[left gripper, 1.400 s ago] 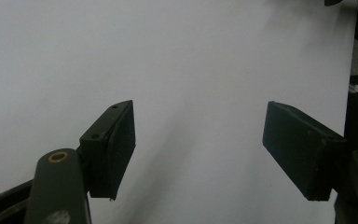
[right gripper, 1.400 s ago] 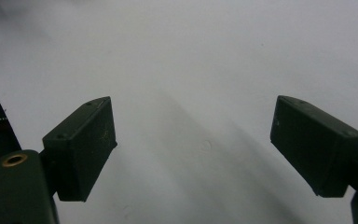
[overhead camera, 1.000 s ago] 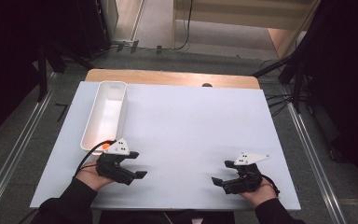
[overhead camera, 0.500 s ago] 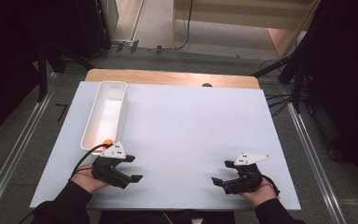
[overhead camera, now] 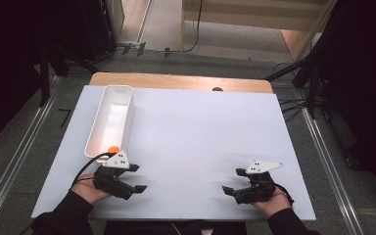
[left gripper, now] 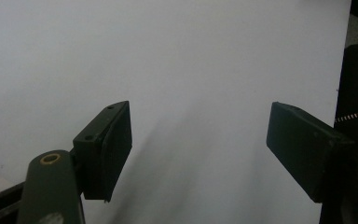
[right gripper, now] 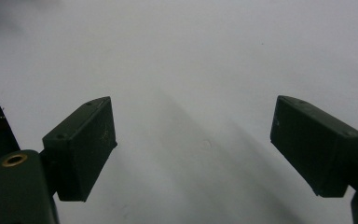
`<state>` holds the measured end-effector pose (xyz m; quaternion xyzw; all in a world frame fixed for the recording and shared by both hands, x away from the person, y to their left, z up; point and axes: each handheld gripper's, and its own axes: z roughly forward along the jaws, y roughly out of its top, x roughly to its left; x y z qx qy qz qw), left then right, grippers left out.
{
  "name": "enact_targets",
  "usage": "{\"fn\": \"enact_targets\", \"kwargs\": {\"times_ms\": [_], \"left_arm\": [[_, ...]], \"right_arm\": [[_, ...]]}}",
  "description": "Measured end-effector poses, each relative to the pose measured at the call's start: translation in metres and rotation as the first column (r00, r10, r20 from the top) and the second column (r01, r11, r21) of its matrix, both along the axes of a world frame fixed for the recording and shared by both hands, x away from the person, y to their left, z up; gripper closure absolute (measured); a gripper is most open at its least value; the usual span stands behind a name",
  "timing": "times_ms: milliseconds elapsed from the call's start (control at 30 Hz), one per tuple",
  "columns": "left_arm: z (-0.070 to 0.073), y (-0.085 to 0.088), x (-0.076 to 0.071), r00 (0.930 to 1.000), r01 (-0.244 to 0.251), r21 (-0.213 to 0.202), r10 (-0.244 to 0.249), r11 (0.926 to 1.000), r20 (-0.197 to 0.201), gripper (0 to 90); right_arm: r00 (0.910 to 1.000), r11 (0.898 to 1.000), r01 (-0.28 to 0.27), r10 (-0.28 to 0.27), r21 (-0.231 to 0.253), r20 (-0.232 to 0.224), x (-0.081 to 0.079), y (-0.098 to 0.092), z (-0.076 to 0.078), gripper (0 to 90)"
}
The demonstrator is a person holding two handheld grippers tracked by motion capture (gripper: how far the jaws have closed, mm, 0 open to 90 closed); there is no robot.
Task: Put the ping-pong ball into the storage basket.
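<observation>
The tray (overhead camera: 110, 119), a long white bin, lies at the upper left of the high view on the white worktop (overhead camera: 200, 142), its long side running up and down the frame. At its near end, just above the left hand-held gripper (overhead camera: 136, 177), sits a small orange thing (overhead camera: 112, 150) (too small to tell what it is, or whether it lies in the tray or belongs to the gripper).

The left hand-held gripper rests at the lower left of the frame, jaws apart with nothing between them; in the left gripper view (left gripper: 198, 149) bare worktop shows between the 2 black pads. The right hand-held gripper (overhead camera: 231, 182) sits at the lower right, well apart from the tray, and its jaws also stand wide and empty in the right gripper view (right gripper: 193, 149).

This looks like a resting pose with no grasp begun: both hands are low at the near edge, pointing inward. The tray is nearest the left hand, so a likely next move is for that hand to lift, turn toward the tray's near end and bring its jaws over the rim.
</observation>
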<state>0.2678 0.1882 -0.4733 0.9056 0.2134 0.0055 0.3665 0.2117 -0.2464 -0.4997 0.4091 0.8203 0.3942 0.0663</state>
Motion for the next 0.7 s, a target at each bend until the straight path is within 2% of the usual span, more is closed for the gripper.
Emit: {"fn": "enact_targets", "kwargs": {"times_ms": [700], "left_arm": [[-0.0003, -0.0010, -0.0005, 0.9999, 0.015, 0.005, -0.015, 0.9999, -0.006, 22.8]], "right_arm": [[1.0000, 1.000, -0.002, 0.002, 0.000, 0.003, -0.0003, 0.0002, 0.0001, 12.7]]}}
